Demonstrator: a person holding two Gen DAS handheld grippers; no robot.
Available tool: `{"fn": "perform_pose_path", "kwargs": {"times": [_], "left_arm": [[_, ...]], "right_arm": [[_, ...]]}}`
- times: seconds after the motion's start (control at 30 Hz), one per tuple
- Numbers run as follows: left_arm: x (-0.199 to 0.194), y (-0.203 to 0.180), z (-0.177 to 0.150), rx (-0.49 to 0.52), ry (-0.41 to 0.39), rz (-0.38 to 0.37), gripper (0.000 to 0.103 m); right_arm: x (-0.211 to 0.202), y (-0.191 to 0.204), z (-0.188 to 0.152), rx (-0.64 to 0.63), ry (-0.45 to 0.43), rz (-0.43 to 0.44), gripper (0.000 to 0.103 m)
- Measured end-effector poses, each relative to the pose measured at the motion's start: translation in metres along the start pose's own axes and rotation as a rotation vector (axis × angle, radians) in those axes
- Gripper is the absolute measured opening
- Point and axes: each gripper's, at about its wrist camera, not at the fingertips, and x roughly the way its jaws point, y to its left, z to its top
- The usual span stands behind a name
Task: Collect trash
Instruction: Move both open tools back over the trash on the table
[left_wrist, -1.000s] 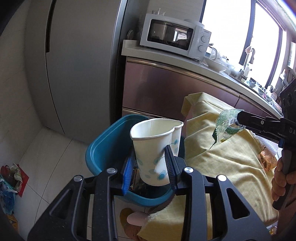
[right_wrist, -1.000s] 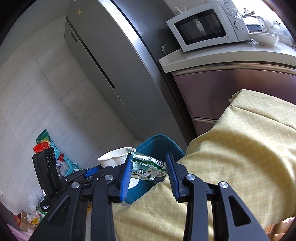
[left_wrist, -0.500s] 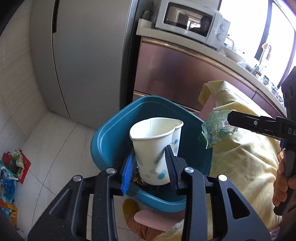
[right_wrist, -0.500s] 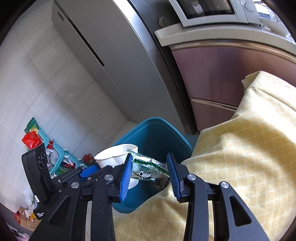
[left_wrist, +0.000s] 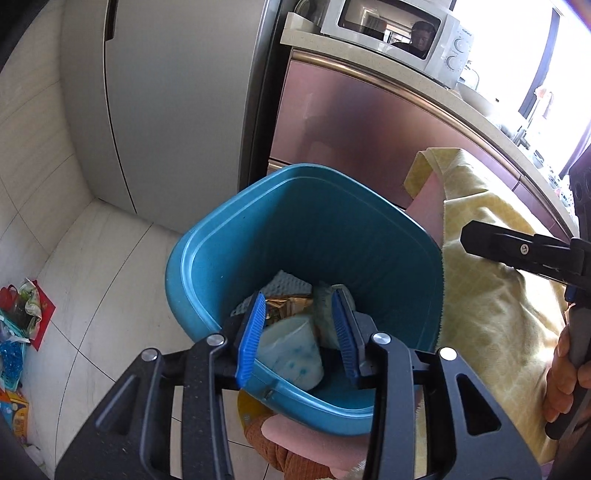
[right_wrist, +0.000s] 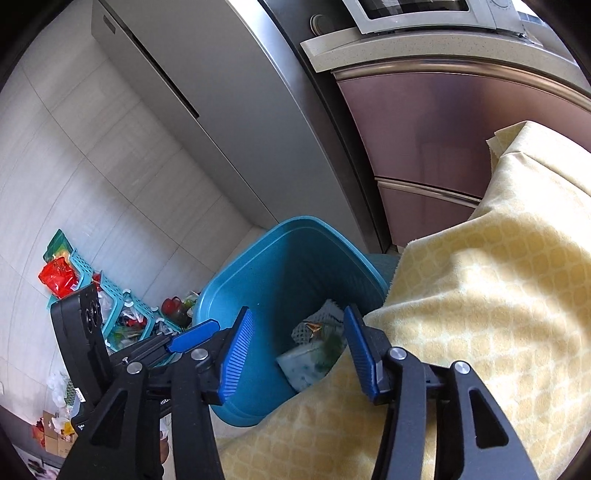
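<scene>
The teal bin (left_wrist: 207, 236) stands on the floor beside the table, with a white paper cup with blue dots (left_wrist: 291, 350) lying on its side inside it. My left gripper (left_wrist: 299, 295) hangs over the bin's near rim, its jaws opening and nothing pressed between the pads. In the right wrist view the cup (right_wrist: 299, 363) lies next to a green wrapper (right_wrist: 328, 347) on other scraps in the bin (right_wrist: 236, 273). My right gripper (right_wrist: 297, 310) hovers above the bin at the table's edge, its jaws opening and empty.
A yellow tablecloth (left_wrist: 491, 314) hangs over the table right of the bin. A grey fridge (left_wrist: 177, 110) and brown cabinets (left_wrist: 351, 140) stand behind it. Baskets and loose litter (right_wrist: 110, 306) lie on the tiled floor to the left. A hand (left_wrist: 565, 373) holds the right gripper's handle.
Both grippers sank toward the bin and opened. The paper cup left the left gripper and the green wrapper left the right one; both now lie in the bin.
</scene>
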Motion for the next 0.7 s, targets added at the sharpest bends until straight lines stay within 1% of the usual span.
{"fn": "perform_pose_path", "kwargs": {"times": [0.1,0.23,0.37,0.4,0.43,0.6,0.7], "left_arm": [[-0.008,-0.004,-0.001,0.010,-0.023,-0.004,0.038],[-0.024,-0.012,-0.001,0.028,-0.059,-0.017,0.040],[-0.046,-0.026,-0.002,0.057,-0.107,-0.046,0.046],[-0.051,-0.030,-0.002,0.066,-0.118,-0.056,0.049],[-0.057,-0.035,-0.002,0.074,-0.128,-0.071,0.051],[-0.081,-0.065,-0.006,0.141,-0.162,-0.146,0.053],[-0.091,-0.091,-0.011,0.200,-0.175,-0.194,0.054]], "right_arm": [[-0.003,-0.004,0.000,0.009,-0.007,0.014,0.049],[-0.018,-0.004,-0.005,0.011,-0.034,0.036,0.050],[-0.040,-0.003,-0.013,-0.005,-0.070,0.050,0.054],[-0.048,-0.004,-0.015,-0.007,-0.082,0.049,0.055],[-0.055,-0.005,-0.018,-0.008,-0.093,0.051,0.055],[-0.096,-0.014,-0.033,-0.002,-0.165,0.038,0.056],[-0.123,-0.019,-0.046,-0.001,-0.212,0.016,0.056]]}}
